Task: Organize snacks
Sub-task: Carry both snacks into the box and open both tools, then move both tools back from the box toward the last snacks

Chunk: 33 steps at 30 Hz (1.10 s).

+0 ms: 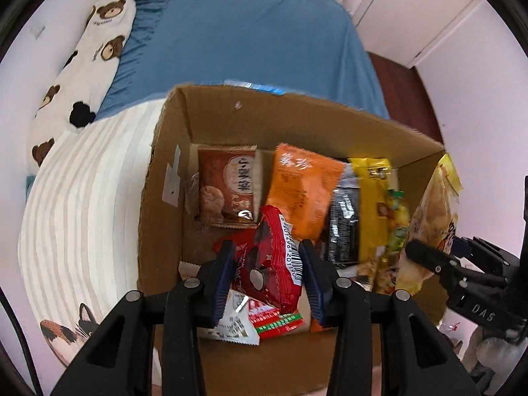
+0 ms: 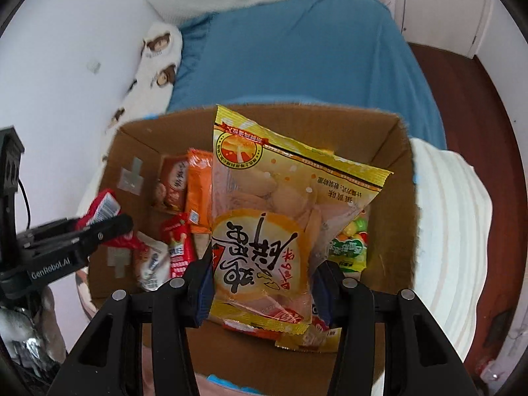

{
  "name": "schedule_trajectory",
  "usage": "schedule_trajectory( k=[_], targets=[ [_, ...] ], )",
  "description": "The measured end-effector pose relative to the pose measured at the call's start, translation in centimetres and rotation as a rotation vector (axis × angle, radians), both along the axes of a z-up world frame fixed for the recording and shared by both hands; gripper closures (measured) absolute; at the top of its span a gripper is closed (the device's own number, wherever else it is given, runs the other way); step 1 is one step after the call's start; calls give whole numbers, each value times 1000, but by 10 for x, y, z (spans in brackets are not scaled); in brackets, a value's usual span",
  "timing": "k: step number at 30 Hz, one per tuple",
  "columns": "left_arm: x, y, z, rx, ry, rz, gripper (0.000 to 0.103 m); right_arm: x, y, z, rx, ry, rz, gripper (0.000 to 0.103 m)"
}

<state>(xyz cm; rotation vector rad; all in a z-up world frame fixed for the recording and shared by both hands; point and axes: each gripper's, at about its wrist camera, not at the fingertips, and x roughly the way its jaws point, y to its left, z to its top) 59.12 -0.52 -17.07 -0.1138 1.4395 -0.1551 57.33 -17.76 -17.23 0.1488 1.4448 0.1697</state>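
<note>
An open cardboard box (image 1: 237,115) stands on the bed and holds several snack packets. My left gripper (image 1: 267,274) is shut on a red snack packet (image 1: 277,264), held over the box's near left part. My right gripper (image 2: 262,292) is shut on a large yellow snack bag (image 2: 280,224), held upright over the box's (image 2: 392,198) right side. That bag also shows in the left wrist view (image 1: 432,224). Inside lie a brown biscuit packet (image 1: 227,184), an orange packet (image 1: 303,188), a black packet (image 1: 343,227) and a yellow packet (image 1: 373,204).
The box sits on a striped white quilt (image 1: 82,198) over a blue bedsheet (image 1: 247,39). A bear-print pillow (image 1: 89,62) lies along the left wall. Dark wooden floor (image 2: 478,132) and white cabinet doors (image 1: 419,13) are at the right.
</note>
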Motion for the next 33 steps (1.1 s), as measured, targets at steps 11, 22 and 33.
schedule_trajectory(
  k=[11, 22, 33],
  targets=[
    [-3, 6, -21, 19, 24, 28, 13, -7, -5, -22, -61, 39, -12, 5],
    [-43, -8, 20, 68, -91, 24, 13, -42, -10, 15, -103, -78, -45, 5],
    [-109, -14, 53, 114, -239, 27, 13, -102, -7, 47, -148, -201, -62, 5]
  ],
)
